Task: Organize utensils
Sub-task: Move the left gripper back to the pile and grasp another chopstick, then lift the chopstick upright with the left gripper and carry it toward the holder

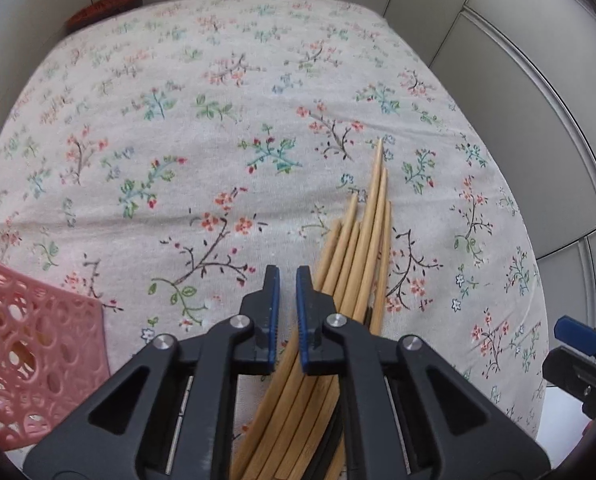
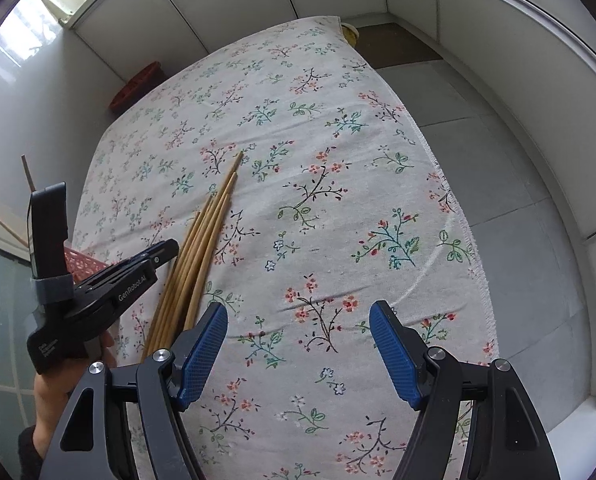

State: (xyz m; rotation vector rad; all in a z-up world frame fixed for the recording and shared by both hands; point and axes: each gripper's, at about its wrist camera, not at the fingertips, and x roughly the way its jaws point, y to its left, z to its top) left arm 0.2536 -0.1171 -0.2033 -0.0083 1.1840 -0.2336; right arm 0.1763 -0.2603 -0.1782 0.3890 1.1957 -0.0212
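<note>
Several bamboo chopsticks (image 1: 362, 236) lie in a loose bundle on the floral tablecloth (image 1: 218, 120), tips pointing away. My left gripper (image 1: 288, 280) hovers just above and left of the bundle, its jaws nearly closed with a narrow gap and nothing between them. In the right wrist view the chopsticks (image 2: 202, 248) lie at the left, with the left gripper (image 2: 166, 250) over their near part. My right gripper (image 2: 298, 320) is wide open and empty above the cloth, right of the bundle.
A pink perforated plastic basket (image 1: 30, 344) sits at the near left of the table; its corner shows in the right wrist view (image 2: 84, 264). A red-brown round object (image 2: 138, 84) lies beyond the far left table edge. The table's right edge (image 2: 450, 184) drops to a grey tiled floor.
</note>
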